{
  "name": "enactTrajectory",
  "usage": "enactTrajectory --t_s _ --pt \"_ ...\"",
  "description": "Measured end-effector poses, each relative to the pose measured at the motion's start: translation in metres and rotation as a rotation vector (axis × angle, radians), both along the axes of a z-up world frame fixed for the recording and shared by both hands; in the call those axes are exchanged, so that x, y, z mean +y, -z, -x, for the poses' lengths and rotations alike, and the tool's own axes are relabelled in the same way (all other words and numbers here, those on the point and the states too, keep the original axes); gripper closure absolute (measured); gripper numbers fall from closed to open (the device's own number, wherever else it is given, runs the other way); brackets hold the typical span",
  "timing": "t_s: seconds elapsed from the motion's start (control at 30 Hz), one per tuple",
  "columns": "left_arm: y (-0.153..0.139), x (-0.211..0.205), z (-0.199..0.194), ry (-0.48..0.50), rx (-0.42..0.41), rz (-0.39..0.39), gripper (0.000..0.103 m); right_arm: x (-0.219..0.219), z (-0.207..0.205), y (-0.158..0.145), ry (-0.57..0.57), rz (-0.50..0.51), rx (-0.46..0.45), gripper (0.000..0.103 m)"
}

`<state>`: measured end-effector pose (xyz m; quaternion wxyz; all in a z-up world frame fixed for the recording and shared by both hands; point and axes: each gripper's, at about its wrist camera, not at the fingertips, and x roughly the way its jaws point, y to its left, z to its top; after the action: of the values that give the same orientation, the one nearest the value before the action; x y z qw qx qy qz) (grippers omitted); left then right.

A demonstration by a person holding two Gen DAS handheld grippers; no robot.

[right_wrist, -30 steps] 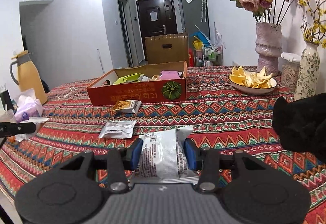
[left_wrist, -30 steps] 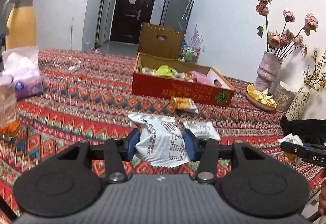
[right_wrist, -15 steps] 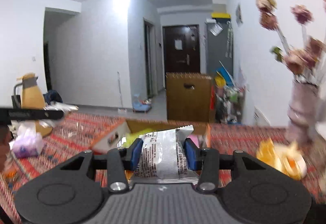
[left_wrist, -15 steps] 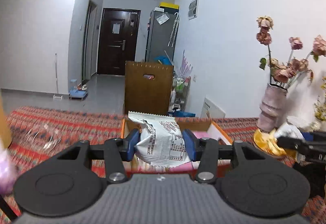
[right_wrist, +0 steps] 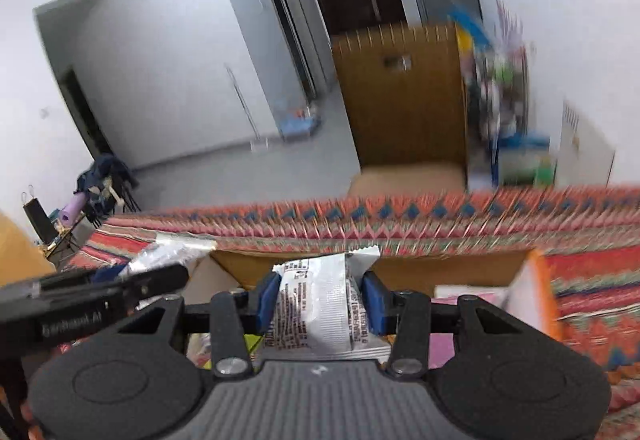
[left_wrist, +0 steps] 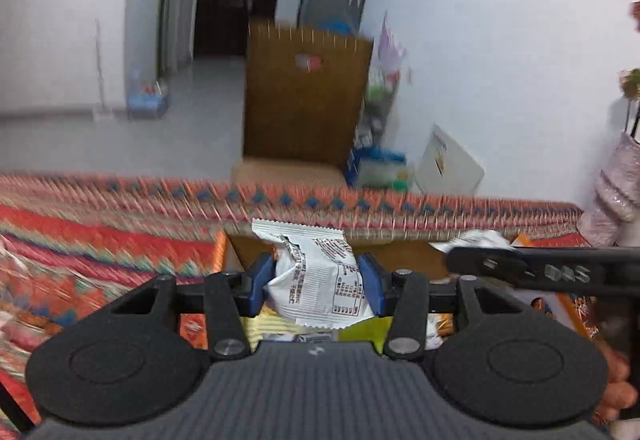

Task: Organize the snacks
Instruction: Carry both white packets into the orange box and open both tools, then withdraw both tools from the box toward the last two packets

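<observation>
- Table: covered in a red, blue and orange zigzag cloth; its far edge runs across both wrist views, blurred.
- Cardboard box: open, lying on the cloth directly ahead of and beneath both tools; brown inner wall facing the cameras, orange outer wall at its right end. Contents partly seen: a pink packet at the right, a yellow-green packet under the left tool.
- Brown cabinet: on the floor beyond the table, well apart from the work.
- Left gripper: jaws closed on a white printed snack packet, blue pads pressing its two sides; the packet hangs over the box interior, not yet let go.
- Right gripper: jaws closed on a silver-white snack packet, likewise held over the box opening, nearer its middle.
- Risk, collision: each tool shows at the edge of the other's view, so they stand near one another over one box; lowering both together could knock them or pin one packet under the other.
- Risk, spill: letting go while over the wall rather than the interior could tip a packet onto the cloth.
- Risk, crushing: pressing down onto the packets already inside could squash them.
- Risk, misjudged depth: both views are blurred, so height above the contents cannot be read.
</observation>
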<state>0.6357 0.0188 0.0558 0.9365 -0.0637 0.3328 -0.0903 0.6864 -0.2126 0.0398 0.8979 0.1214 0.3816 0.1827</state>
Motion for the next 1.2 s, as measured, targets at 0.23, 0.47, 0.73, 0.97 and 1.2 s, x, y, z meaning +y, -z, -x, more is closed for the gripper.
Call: enactTrajectory --t_s 0.23,0.47,0.73,0.97,1.2 --pt "0.030 0.002 -0.020 -0.001 0.031 0.001 0.031 0.010 -0.036 0.058 0.041 -0.021 0.094 0.026" --pt "0.033 -0.011 -0.016 0.008 0.009 -0.065 0.028 0.013 -0.029 0.063 0.062 0.026 0.057 0.022" --pt "0.005 -0.003 0.010 0.005 0.010 -0.040 0.028 -0.006 0.008 0.006 0.067 0.040 0.009 0.022" --pt "-0.059 0.004 0.081 0.011 -0.042 -0.047 0.021 -0.027 0.082 -0.066 0.022 0.125 -0.091 0.022" --pt "-0.103 0.007 0.187 0.016 -0.116 -0.083 0.010 -0.049 0.186 -0.116 -0.023 0.223 -0.199 0.020"
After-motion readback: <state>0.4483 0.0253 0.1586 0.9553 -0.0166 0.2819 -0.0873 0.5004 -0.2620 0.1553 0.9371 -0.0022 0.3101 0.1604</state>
